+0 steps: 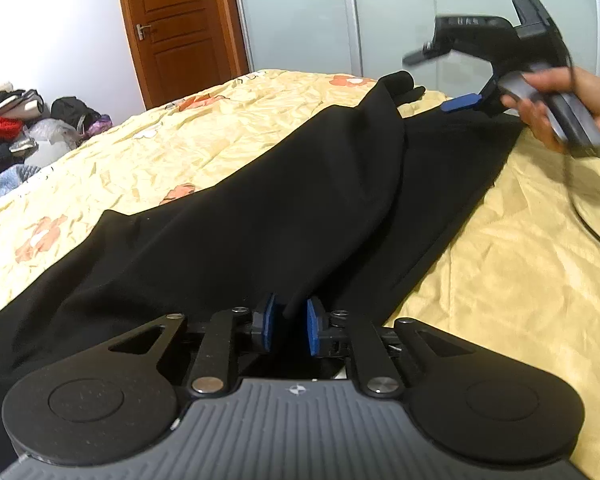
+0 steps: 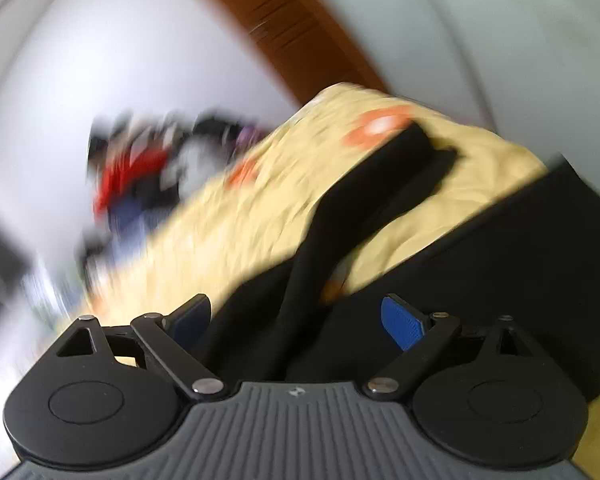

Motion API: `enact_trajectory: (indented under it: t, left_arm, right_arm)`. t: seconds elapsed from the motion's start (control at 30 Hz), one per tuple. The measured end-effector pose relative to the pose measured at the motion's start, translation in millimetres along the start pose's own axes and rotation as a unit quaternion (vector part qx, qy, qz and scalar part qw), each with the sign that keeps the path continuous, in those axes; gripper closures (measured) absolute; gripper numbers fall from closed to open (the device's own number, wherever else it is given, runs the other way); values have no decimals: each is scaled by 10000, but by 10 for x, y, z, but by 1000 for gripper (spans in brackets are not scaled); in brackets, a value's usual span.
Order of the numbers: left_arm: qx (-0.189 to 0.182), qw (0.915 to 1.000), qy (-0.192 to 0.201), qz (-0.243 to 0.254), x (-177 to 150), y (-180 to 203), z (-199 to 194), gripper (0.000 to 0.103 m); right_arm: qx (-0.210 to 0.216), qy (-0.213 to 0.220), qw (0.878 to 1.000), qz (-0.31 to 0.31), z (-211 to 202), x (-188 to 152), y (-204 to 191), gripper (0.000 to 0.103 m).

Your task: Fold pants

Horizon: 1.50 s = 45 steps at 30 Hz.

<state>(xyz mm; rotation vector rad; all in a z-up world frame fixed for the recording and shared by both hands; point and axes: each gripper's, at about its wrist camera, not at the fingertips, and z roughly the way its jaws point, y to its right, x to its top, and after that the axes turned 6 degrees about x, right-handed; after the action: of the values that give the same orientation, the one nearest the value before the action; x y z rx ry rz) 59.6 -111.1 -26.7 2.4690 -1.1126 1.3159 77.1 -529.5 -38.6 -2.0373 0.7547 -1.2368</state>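
Black pants (image 1: 260, 208) lie lengthwise on a yellow flowered bed cover (image 1: 160, 148), one leg folded over the other. My left gripper (image 1: 290, 326) sits low at the near end. Its blue pads (image 1: 269, 326) stand a little apart, and a ridge of the black cloth rises between them without being pinched. A hand (image 1: 572, 108) holds my right gripper (image 1: 436, 80) above the far end of the pants, with its fingers spread and nothing in them. In the blurred right wrist view, my right gripper (image 2: 298, 320) is wide open over the pants (image 2: 520, 248).
A heap of clothes and bags (image 1: 24, 120) lies left of the bed. Behind it stand a brown wooden door (image 1: 176, 28) and pale sliding panels (image 1: 340, 16). A black cable (image 1: 584, 216) trails over the cover on the right.
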Motion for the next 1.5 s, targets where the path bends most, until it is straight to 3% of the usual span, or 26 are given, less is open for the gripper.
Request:
enact_trajectory:
  t: [0.07,0.27,0.37,0.43,0.53,0.6,0.73,0.8,0.87,0.93,1.0,1.07,1.23,1.33,1.5]
  left_arm:
    - [9,10000,-27,-71,8,0,33,78]
    - [29,9998,16,-198,-8,-10,65,72]
    - [258,9995,134,-141,-43,25,58,60]
    - [460,9986,216,-155,-74,29,52,45]
    - [518,9976,247,-381,-108,-33,49,37]
    - [488,9972,245,-511,-115,-71,55,35]
    - [524,9968,267,-551,-119,-80,55,32]
    - [521,9966,256,-584,-117,-88,60,30]
    - [502,9964,237,-639,-119,-104,62,29]
    - [462,9961,212,-717,-121,-132,77,28]
    - [442,9958,189,-783,-122,-150,87,26]
    - [498,9950,145,-849,-120,-170,103,19]
    - [463,9943,100,-959,-120,-210,126,16]
    - [466,9943,101,-956,-122,-202,131,16]
    - [466,9943,99,-957,-123,-203,131,15]
  right_arm:
    - [414,284,9964,680,39,172,211,10]
    - [789,611,9880,1179,275,457,332,10]
    - [910,657,9828,1466,403,495,430,9]
    - [890,617,9826,1509,558,513,460,9]
    - [733,529,9839,1542,548,475,469,9]
    - [449,503,9856,1551,494,466,456,9]
    - [356,418,9857,1595,609,511,369,6]
    - [526,343,9856,1568,683,598,268,6]
    - [991,346,9856,1329,744,758,99,6]
    - [1252,685,9842,1046,712,888,-34,3]
    - [987,945,9871,832,657,970,-109,1]
    - [516,853,9922,751,634,986,-108,1]
    - [594,510,9955,539,575,805,10,1]
    - [345,394,9969,582,605,782,62,1]
    - [1025,213,9859,1302,701,682,221,1]
